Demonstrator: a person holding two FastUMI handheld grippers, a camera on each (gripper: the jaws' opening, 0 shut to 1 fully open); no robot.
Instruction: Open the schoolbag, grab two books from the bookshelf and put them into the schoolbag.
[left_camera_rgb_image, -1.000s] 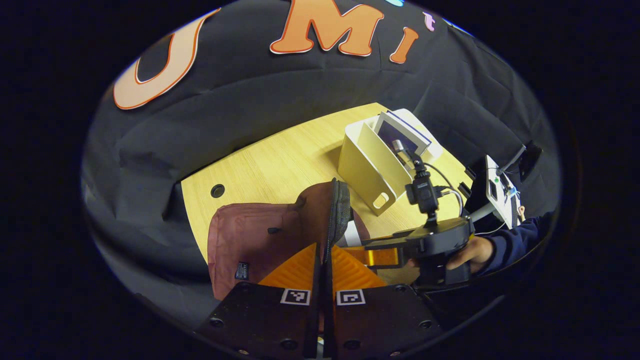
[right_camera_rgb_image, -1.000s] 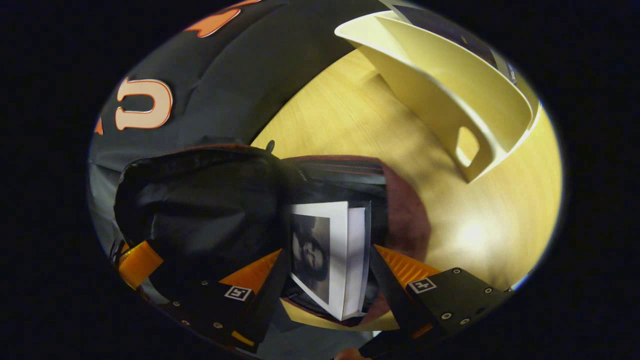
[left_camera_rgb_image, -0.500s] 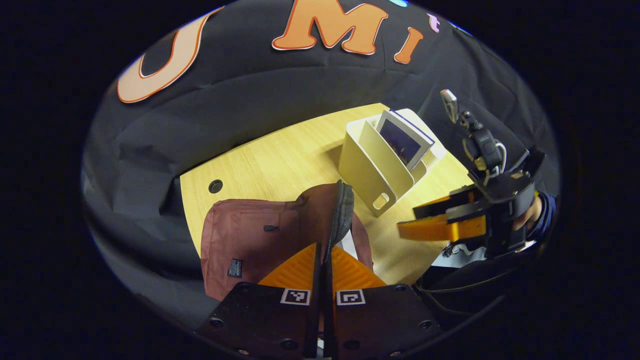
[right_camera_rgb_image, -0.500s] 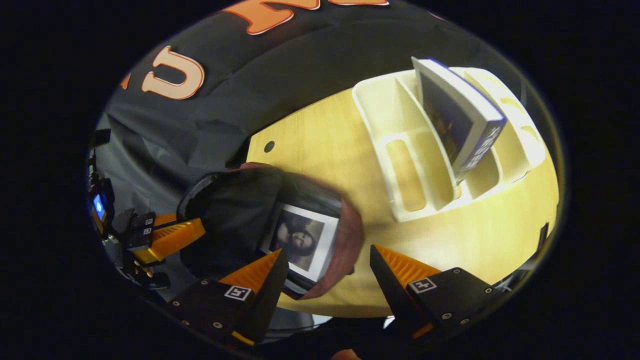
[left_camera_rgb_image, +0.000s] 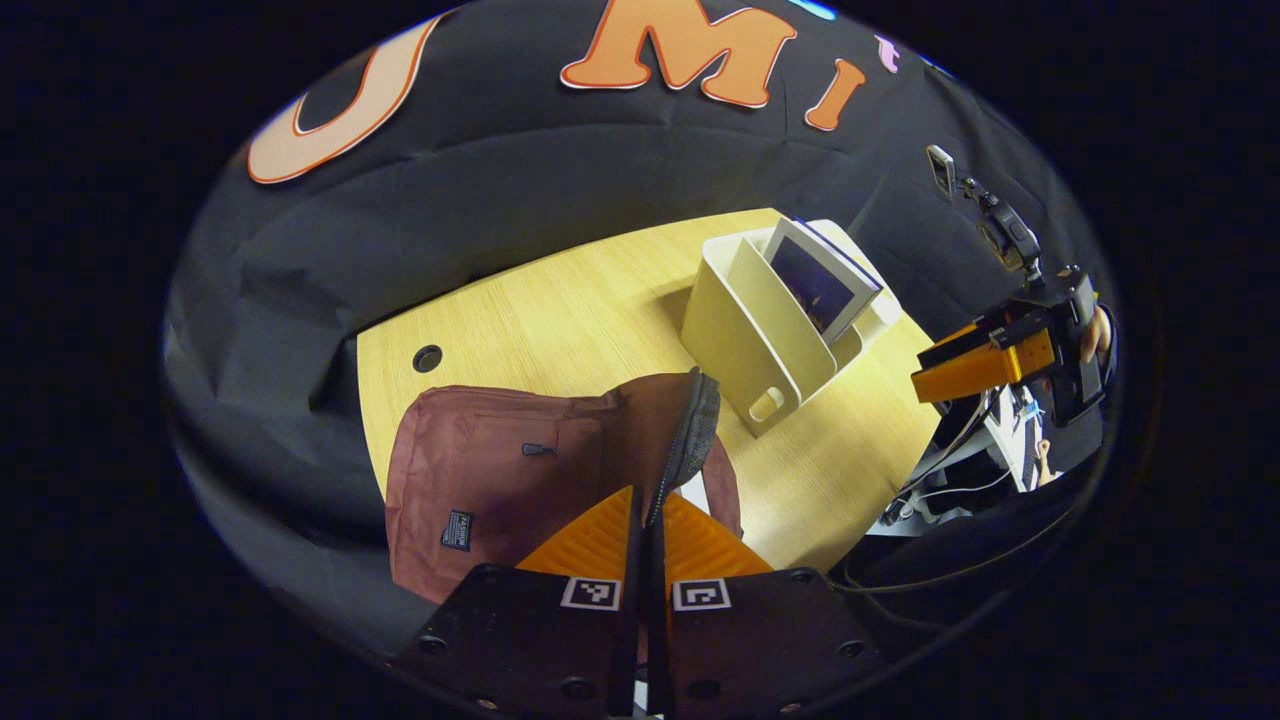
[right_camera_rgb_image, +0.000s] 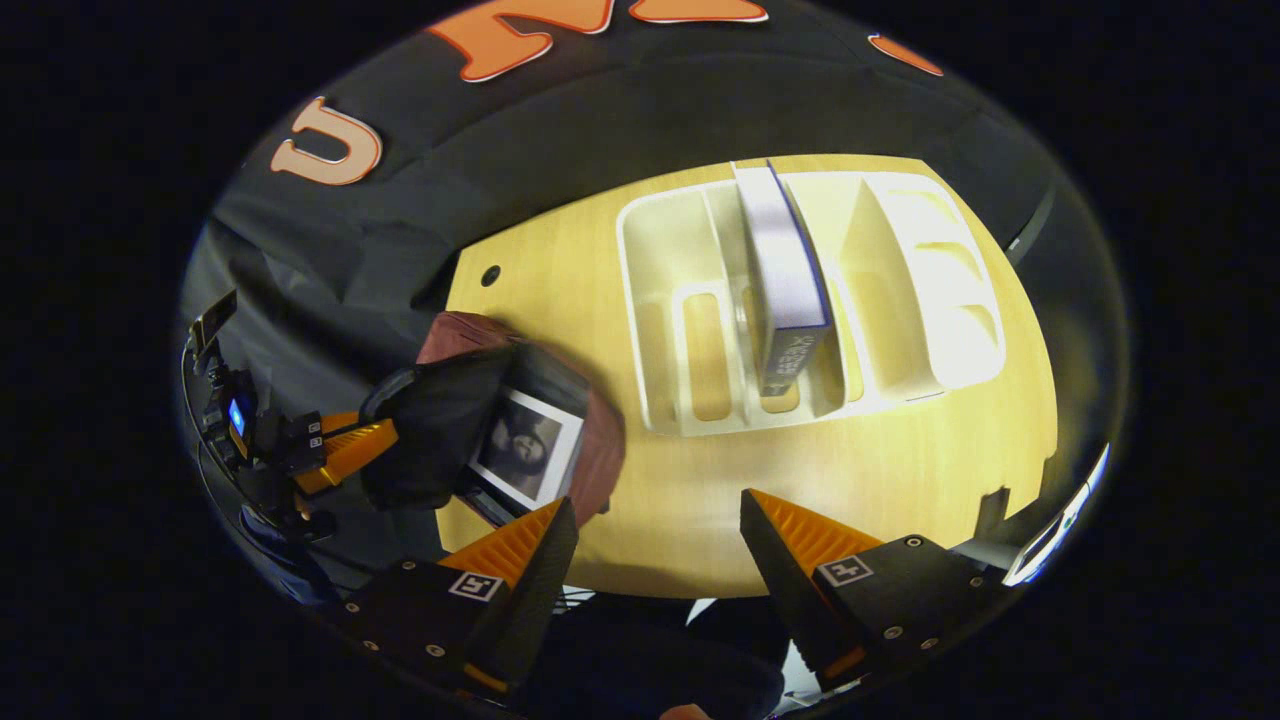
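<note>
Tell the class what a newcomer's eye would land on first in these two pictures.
First the maroon schoolbag at the table's near edge, its flap pinched by the left gripper, with one book showing inside its open mouth. Then the cream bookshelf farther back, one book standing in it, the open right gripper facing it.

left gripper view low and close at the bag (left_camera_rgb_image: 480, 480) edge, facing the shelf (left_camera_rgb_image: 760, 330), right gripper view high above the table (right_camera_rgb_image: 900, 470), looking down, both sharing bag, shelf, table
</note>
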